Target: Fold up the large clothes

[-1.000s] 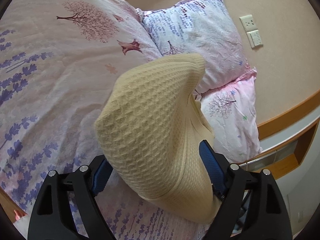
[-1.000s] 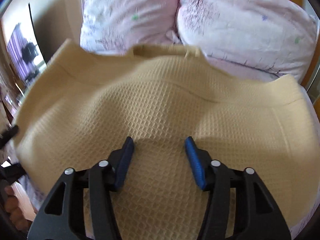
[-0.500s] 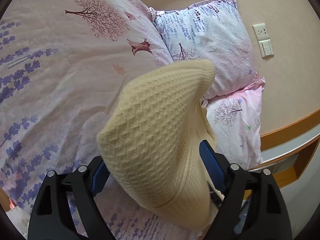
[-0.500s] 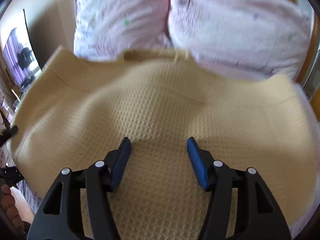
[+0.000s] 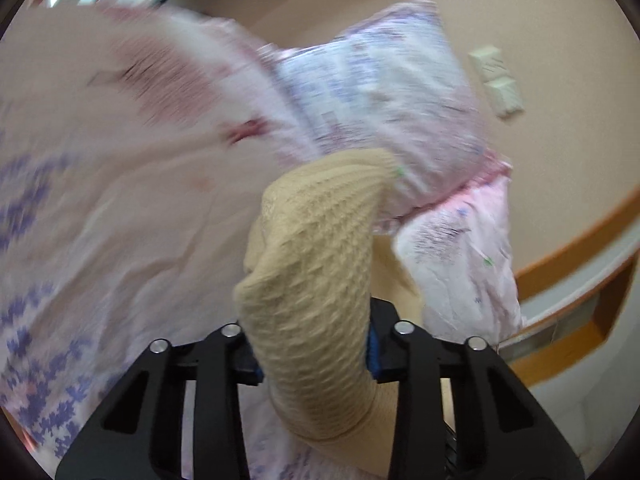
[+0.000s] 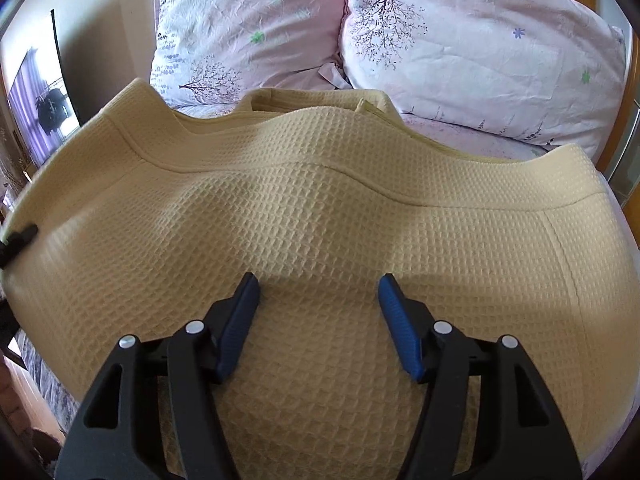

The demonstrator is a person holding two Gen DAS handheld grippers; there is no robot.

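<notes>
A cream waffle-knit garment [image 6: 320, 208] lies spread across the bed, its far edge near the pillows. My right gripper [image 6: 318, 312] is open, its blue pads apart just above the cloth, holding nothing. In the left wrist view my left gripper [image 5: 312, 356] is shut on a bunched fold of the same garment [image 5: 316, 264], which rises up between its pads and hides them mostly. That view is blurred by motion. A black gripper tip [image 6: 18, 238] shows at the garment's left edge in the right wrist view.
Two floral pink pillows [image 6: 460, 40] lie against the headboard behind the garment. A floral duvet [image 5: 100, 200] covers the bed to the left. A wooden headboard ledge [image 5: 568, 264] and wall sockets [image 5: 496, 80] are at the right.
My left gripper has closed tighter on the bunched fold and is moving, blurring its view. The right gripper has stayed open over the cloth, and the view has steadied.
</notes>
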